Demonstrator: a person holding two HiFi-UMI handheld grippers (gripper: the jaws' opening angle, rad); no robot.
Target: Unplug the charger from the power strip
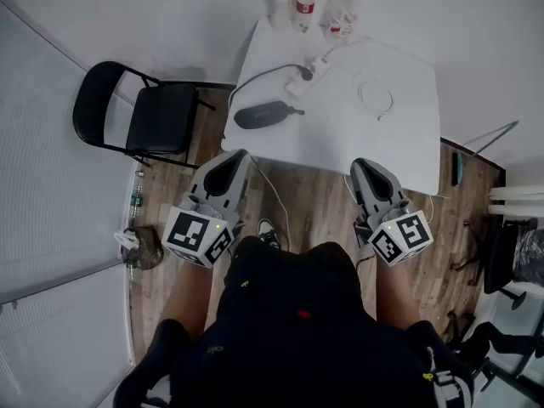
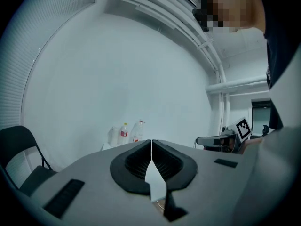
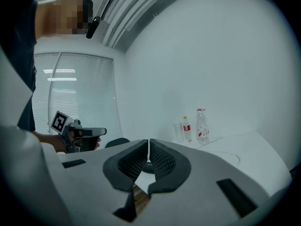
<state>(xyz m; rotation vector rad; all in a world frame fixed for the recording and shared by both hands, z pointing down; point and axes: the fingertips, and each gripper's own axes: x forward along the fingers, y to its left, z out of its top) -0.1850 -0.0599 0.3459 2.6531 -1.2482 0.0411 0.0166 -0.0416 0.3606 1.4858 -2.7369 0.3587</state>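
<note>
On the white table (image 1: 399, 143), near its far edge, lies a white power strip (image 1: 320, 61). A white charger (image 1: 301, 78) is plugged in at its near end, and a grey cable (image 1: 259, 81) runs from there to the left. Both grippers hover over the wooden floor in front of the table, short of its near edge. My left gripper (image 1: 237, 155) (image 2: 151, 141) is shut and empty. My right gripper (image 1: 361, 165) (image 3: 148, 140) is also shut with nothing in it. Both point at the table.
A black oval case (image 1: 264, 114) and a thin coiled white cable (image 1: 375, 96) lie on the table. Bottles (image 1: 304, 5) and a cup stand at its far edge. A black folding chair (image 1: 144, 113) stands to the left.
</note>
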